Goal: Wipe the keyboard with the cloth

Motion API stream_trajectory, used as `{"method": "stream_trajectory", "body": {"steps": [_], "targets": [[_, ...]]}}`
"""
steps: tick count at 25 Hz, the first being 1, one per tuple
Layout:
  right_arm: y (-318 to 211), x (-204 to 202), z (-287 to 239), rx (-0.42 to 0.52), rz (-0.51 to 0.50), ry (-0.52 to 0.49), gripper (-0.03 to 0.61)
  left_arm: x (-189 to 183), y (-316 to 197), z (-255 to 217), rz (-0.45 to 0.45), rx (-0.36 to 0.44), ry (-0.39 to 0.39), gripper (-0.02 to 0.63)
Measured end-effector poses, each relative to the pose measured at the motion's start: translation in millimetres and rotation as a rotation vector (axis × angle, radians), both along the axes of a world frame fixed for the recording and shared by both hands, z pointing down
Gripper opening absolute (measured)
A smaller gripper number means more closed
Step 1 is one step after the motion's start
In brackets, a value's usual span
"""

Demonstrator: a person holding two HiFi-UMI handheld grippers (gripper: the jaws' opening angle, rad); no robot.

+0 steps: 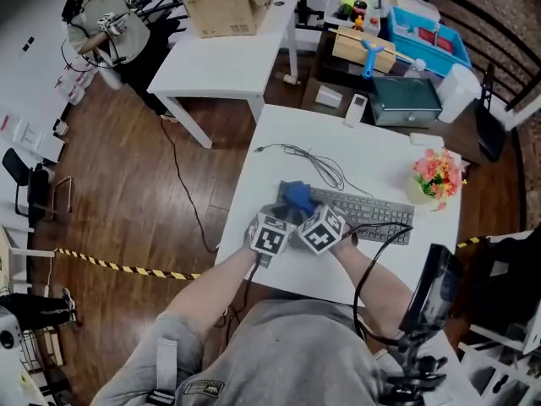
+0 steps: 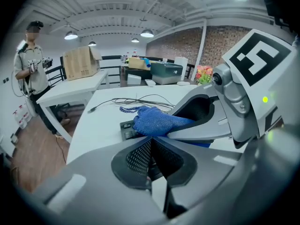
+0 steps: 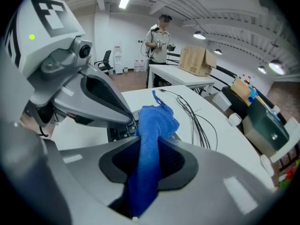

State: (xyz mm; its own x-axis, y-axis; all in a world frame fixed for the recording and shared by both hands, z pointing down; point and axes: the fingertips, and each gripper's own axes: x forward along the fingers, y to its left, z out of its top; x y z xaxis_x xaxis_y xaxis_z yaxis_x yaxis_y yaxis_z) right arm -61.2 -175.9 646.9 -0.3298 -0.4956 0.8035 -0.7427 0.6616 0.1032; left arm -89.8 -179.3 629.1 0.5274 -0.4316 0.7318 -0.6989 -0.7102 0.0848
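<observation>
A grey keyboard [image 1: 372,216] lies across the white table [image 1: 279,142]. A blue cloth [image 1: 296,196] rests on its left end. My right gripper [image 3: 149,161] is shut on the cloth [image 3: 152,139], which runs up between its jaws and bunches over the keys [image 3: 123,131]. My left gripper [image 2: 151,159] sits close beside it on the left, jaws closed together with nothing between them, just short of the keyboard's corner [image 2: 127,128]. In the head view both grippers [image 1: 272,232] [image 1: 323,227] hover side by side over the table's near edge.
A black cable [image 1: 314,164] loops on the table behind the keyboard. A pot of flowers [image 1: 438,176] stands at the right edge. A second white table [image 1: 224,57] with a cardboard box [image 1: 230,2] is behind, and a person [image 3: 160,39] stands there.
</observation>
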Motion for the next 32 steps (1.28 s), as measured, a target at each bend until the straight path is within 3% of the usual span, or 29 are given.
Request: {"method": "stream_trajectory", "body": {"steps": [14, 21, 27, 32], "targets": [[67, 202, 3, -0.007, 0.304, 0.06, 0.109, 203, 59, -4, 0.323, -0.001, 0.043, -0.006], [109, 298, 6, -0.027, 0.492, 0.098, 0.11, 269, 94, -5, 0.446, -0.005, 0.059, -0.006], [123, 318, 7, -0.037, 0.519, 0.113, 0.109, 286, 105, -7, 0.468, 0.002, 0.065, -0.006], [105, 284, -3, -0.016, 0.459, 0.092, 0.109, 263, 85, -17, 0.408, 0.027, 0.074, -0.006]]}}
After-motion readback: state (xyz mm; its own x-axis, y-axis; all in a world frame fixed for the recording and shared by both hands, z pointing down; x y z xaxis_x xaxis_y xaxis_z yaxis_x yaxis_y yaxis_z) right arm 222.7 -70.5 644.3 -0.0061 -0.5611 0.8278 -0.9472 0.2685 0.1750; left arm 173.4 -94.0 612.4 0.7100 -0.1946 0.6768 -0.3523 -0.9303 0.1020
